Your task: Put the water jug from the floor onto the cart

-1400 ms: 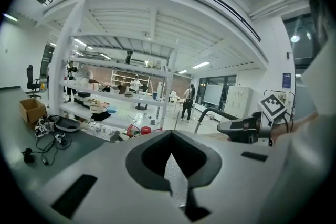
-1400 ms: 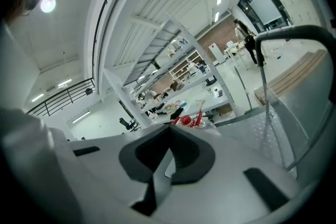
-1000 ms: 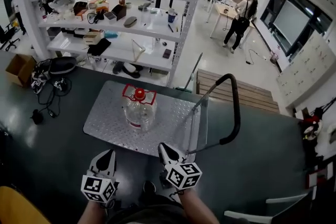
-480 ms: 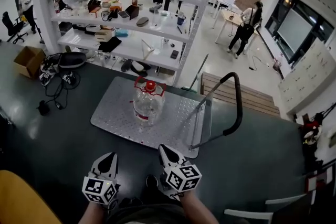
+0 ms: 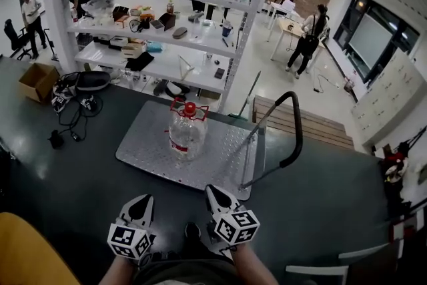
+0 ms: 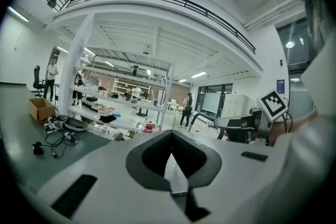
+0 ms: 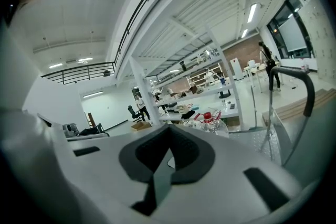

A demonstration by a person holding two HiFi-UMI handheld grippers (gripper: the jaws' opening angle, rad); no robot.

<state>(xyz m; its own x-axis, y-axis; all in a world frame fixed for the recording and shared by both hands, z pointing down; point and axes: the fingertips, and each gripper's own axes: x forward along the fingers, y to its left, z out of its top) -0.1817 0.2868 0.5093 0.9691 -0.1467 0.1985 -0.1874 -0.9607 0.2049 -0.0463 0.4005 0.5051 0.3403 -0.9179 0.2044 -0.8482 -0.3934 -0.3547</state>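
The water jug [image 5: 185, 133] stands on the cart [image 5: 143, 155], far beyond both tools. Left gripper [image 5: 142, 202] and right gripper [image 5: 215, 193] point toward it — both clenched, apparently empty.

Water jug [image 5: 187, 135] standing upright on the cart [image 5: 143, 145] deck; left tongs [image 5: 140, 205] and right tongs [image 5: 215, 195] side by side before the cart's near edge.

Clear plastic water jug [image 5: 186, 137], embossed metal cart [image 5: 220, 158] (dull sheen)
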